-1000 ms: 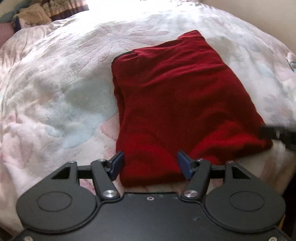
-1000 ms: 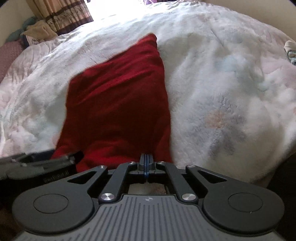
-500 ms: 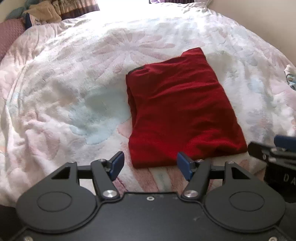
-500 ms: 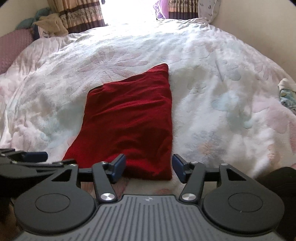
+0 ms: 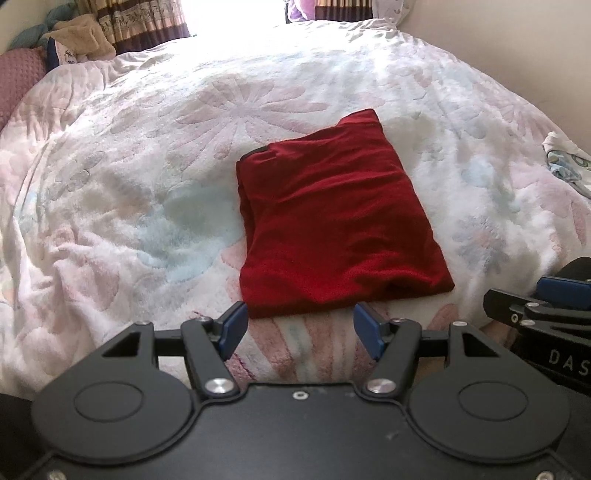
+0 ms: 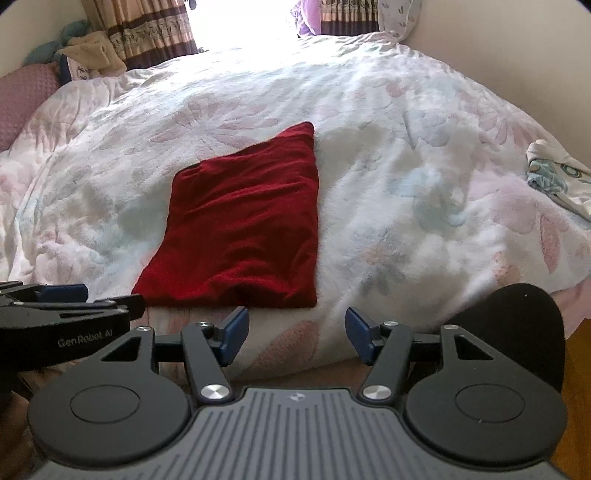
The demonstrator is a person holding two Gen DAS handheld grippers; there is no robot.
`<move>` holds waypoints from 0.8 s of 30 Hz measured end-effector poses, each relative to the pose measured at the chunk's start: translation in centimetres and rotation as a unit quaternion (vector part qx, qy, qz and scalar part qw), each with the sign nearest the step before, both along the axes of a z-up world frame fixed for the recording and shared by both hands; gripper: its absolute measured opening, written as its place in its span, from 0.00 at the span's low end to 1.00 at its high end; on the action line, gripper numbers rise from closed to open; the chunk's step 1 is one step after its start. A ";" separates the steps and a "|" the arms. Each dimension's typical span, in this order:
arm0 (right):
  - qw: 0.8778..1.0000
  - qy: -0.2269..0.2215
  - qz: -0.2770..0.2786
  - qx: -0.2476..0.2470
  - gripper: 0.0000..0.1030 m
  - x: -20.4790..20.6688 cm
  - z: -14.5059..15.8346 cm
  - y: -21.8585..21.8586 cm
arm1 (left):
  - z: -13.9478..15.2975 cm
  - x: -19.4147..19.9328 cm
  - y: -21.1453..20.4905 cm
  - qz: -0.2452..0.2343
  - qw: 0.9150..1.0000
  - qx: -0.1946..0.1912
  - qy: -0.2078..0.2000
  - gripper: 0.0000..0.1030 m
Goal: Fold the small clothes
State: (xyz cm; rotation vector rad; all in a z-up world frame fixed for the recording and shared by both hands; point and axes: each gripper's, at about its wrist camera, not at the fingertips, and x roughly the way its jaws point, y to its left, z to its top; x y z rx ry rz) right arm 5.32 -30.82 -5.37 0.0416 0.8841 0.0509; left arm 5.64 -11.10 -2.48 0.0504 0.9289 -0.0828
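A dark red garment [image 5: 332,229] lies folded into a rectangle on the white floral bedspread [image 5: 147,166]; it also shows in the right wrist view [image 6: 243,225]. My left gripper [image 5: 299,328] is open and empty, just short of the garment's near edge. My right gripper [image 6: 295,328] is open and empty, a little back from the garment's near right corner. Each gripper shows at the edge of the other's view, the right gripper [image 5: 546,302] and the left gripper [image 6: 62,299].
A small patterned white and blue cloth [image 6: 554,173] lies at the bed's right edge. Pillows and a tan blanket [image 6: 92,51] are at the far left by striped curtains [image 6: 155,26]. A wall [image 6: 517,55] runs along the right.
The right gripper was shut at the garment's near edge and has opened and let go. Both grippers have pulled back from the garment, which lies flat.
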 end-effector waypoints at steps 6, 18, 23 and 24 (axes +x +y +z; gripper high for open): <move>1.000 -0.002 0.003 -0.003 0.69 0.1 0.0 0.3 | -0.3 0.1 0.2 0.002 1.000 -0.002 0.004 0.63; 1.000 -0.002 0.010 -0.003 0.69 -0.1 -0.1 0.9 | -0.2 0.0 0.1 0.002 1.000 -0.002 0.002 0.63; 1.000 -0.004 0.017 -0.001 0.69 -0.2 0.1 1.2 | -0.1 0.0 0.1 0.003 1.000 -0.002 0.002 0.63; 1.000 -0.004 0.019 -0.001 0.68 -0.2 0.1 1.2 | -0.1 0.0 0.1 0.003 1.000 -0.002 0.002 0.63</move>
